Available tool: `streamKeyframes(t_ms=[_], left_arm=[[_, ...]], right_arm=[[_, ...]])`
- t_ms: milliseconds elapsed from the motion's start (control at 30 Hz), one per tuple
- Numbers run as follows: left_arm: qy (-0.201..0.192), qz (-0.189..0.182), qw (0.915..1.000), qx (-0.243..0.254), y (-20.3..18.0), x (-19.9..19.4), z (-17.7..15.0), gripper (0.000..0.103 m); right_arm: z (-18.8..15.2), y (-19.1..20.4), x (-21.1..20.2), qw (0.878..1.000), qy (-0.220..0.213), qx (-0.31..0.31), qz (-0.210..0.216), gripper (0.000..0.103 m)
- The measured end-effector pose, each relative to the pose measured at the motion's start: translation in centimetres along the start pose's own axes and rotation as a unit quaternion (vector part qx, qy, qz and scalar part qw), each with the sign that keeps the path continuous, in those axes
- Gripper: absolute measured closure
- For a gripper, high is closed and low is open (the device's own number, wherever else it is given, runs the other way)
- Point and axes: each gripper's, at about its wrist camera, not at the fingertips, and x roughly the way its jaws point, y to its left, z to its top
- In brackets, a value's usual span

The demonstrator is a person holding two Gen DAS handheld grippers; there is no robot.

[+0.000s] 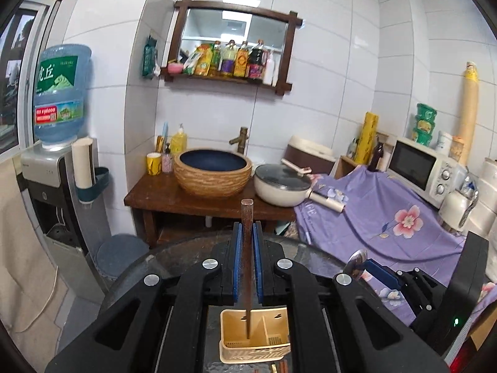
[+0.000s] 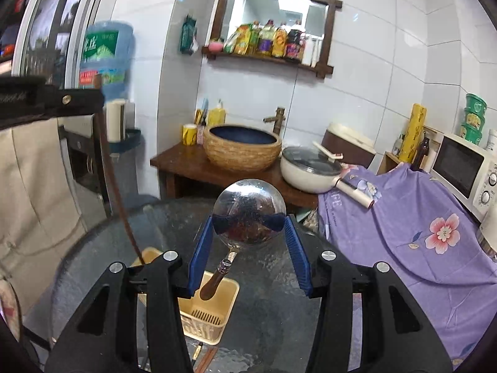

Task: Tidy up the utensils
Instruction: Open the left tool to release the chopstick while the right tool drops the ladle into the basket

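Note:
My left gripper (image 1: 247,233) is shut on a brown chopstick (image 1: 247,248) held upright; its lower tip hangs in the left compartment of the beige utensil holder (image 1: 273,354) below. My right gripper (image 2: 248,227) is shut on a metal spoon (image 2: 248,214) by its round bowl, the dark wooden handle (image 2: 214,283) pointing down over the holder (image 2: 202,326). In the right wrist view the left gripper's body (image 2: 46,99) and chopstick (image 2: 119,192) show at the left. In the left wrist view the spoon (image 1: 356,262) and the right gripper's blue finger (image 1: 380,275) show at the right.
The holder stands on a round dark glass table (image 2: 273,295). More chopsticks (image 2: 205,359) lie on the table near its front. Behind are a wooden stand with a basin (image 1: 212,172), a lidded pan (image 1: 282,185), a purple floral cloth (image 1: 388,217), a microwave (image 1: 422,169) and a water dispenser (image 1: 59,168).

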Motion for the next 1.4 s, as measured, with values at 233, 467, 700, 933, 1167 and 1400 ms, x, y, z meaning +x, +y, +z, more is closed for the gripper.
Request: streamKeyframes(t_ms=[233, 467, 700, 933, 1167, 1400], left_arm=[[0.061, 0.002, 0.9975, -0.035, 2.1, 5.1, -5.0, 0.096], [0.101, 0.003, 0.9942, -0.038, 2.8, 7.8, -8.8, 0.096], [0.116, 0.001, 0.9926, -0.037, 3.0, 8.5, -10.0, 0.096], [0.115, -0.002, 0.9927, -0.036, 2.9, 8.3, -10.2, 0.096], [0.089, -0.008, 0.9954, -0.035, 3.0, 5.7, -10.8, 0.037], [0.101, 0.013, 0.9948, 0.002, 3.6, 2.7, -15.2, 0.006]], right_arm=[[-4.4, 1.7, 3.7, 0.999, 0.034, -0.016, 0.002, 0.055], [-7.1, 2.5, 5.5, 0.998, 0.058, -0.023, 0.009, 0.055], [-8.1, 2.6, 5.9, 0.998, 0.061, -0.024, 0.008, 0.055], [-8.3, 2.6, 5.6, 0.998, 0.048, -0.032, -0.001, 0.028], [-8.6, 2.1, 2.4, 1.000, 0.014, -0.024, -0.007, 0.027], [-11.9, 1.6, -1.1, 0.999, 0.038, 0.003, 0.016, 0.024]])
